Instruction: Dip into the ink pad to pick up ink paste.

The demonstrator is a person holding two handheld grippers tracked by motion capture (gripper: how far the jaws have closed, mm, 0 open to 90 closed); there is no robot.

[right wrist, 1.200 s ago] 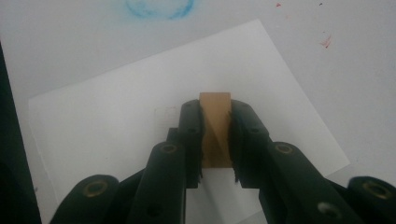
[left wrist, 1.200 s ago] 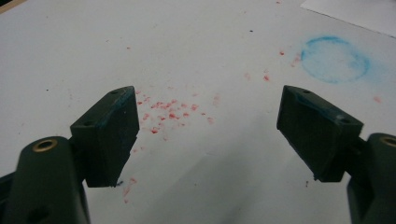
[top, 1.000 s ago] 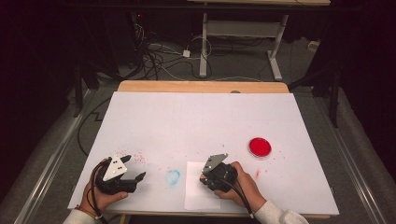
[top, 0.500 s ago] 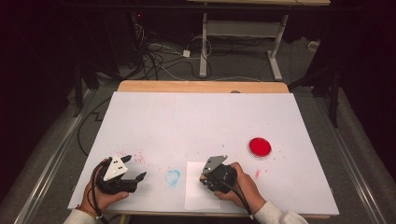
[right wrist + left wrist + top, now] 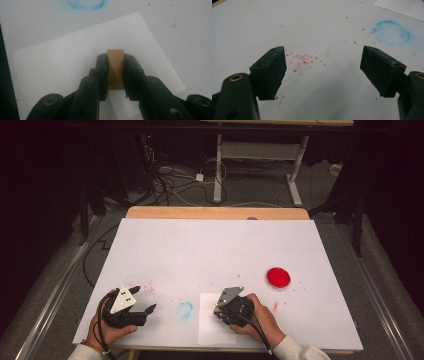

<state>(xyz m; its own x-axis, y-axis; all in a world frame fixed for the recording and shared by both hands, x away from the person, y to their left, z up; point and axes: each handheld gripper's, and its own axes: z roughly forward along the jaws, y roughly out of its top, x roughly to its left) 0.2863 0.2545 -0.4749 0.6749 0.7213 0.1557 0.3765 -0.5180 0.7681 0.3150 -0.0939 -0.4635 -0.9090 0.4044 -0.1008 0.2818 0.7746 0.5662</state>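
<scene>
Right hand-held gripper: clenched on a small tan block; both pads press its sides. In the high view this hand-held gripper sits at the near edge of the surface, a hand wrapped round it.
Tan block: flat-faced, cardboard-brown, top end standing just past the pad tips. Held directly over the white paper sheet; whether its lower end touches the sheet I cannot tell.
White paper sheet: lies flat on the surface, near edge, just right of the blue ring. In the high view its right part is under the right hand.
Left hand-held gripper: released, jaws wide apart, nothing between them. High view: near left corner of the surface, pointing toward the blue ring, well apart from the sheet.
Blue ring: smudged circle of blue colour on the surface, between the two grippers; also seen ahead and to the right in the left gripper view.
Red specks: scattered on the surface under and ahead of the left jaws.
Red disc: round, bright red, on the surface beyond and right of the right hand, apart from it.
Surface: white sheet covering, wooden edge at the far side.
</scene>
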